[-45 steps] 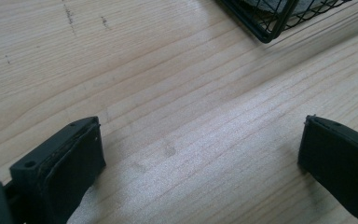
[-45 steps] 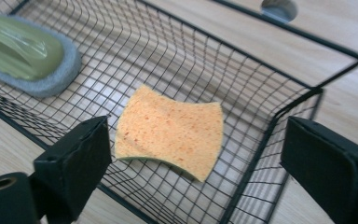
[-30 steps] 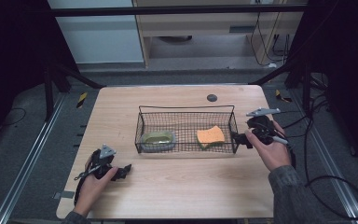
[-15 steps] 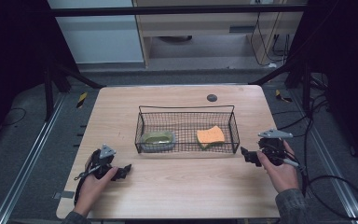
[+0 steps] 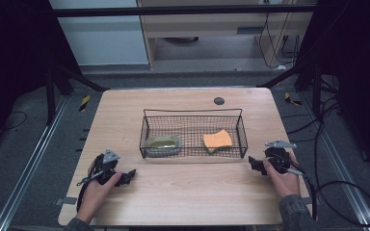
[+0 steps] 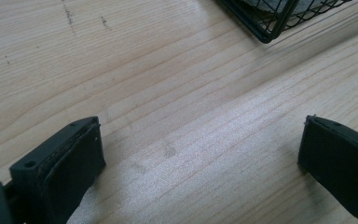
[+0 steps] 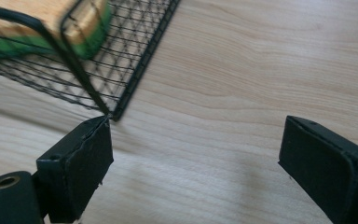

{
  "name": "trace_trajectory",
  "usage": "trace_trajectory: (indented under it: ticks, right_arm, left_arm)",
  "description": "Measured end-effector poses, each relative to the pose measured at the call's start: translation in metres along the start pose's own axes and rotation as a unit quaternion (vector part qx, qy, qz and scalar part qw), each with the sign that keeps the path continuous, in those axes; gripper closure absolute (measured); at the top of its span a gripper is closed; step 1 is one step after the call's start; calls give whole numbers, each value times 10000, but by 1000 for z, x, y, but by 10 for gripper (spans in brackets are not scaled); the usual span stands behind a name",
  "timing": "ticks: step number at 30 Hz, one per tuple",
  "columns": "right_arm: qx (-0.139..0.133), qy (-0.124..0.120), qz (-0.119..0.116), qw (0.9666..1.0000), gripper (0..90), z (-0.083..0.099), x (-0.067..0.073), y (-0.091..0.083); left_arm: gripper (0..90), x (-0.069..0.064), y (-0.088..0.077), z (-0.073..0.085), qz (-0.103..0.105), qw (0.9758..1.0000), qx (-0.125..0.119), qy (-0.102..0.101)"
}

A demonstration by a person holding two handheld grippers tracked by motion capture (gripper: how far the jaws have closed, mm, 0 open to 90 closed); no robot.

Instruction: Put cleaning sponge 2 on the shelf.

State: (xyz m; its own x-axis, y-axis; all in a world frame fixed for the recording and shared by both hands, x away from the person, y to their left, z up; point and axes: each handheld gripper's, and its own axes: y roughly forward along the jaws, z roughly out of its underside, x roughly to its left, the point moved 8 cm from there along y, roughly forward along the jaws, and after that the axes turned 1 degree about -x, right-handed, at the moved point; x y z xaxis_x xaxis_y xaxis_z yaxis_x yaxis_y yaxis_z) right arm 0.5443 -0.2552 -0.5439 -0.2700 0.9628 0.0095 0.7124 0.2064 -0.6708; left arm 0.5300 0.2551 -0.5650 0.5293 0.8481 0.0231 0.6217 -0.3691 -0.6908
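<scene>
A pale wooden table in a dim workroom holds a black wire basket. Left of the basket, the left gripper rests wide and empty. Inside lie a green dish and an orange sponge. Right of the basket, the right gripper sits wide, empty. Both look parked; next would be a reach in.

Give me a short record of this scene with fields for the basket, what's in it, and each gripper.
basket: black wire basket, mid-table
contents: orange sponge at its right end, greenish item at its left end
left gripper: open, empty, low over bare table left of the basket
right gripper: open, empty, by the basket's right end
table extra: small dark disc behind the basket
</scene>
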Motion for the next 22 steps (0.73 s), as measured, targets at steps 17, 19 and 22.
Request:
trace_trajectory:
  ticks: [17,19,22]
  right_arm:
    - [-25,204,283,9994,47,12,-10,21]
    - [2,194,275,9994,31,12,-10,21]
    - [41,221,290,9993,12,13,-11,21]
  left_arm:
    - [0,0,1,-1,0,10000,-6,-11]
    - [0,0,1,-1,0,10000,-7,-11]
    - [0,0,1,-1,-2,10000,-7,-11]
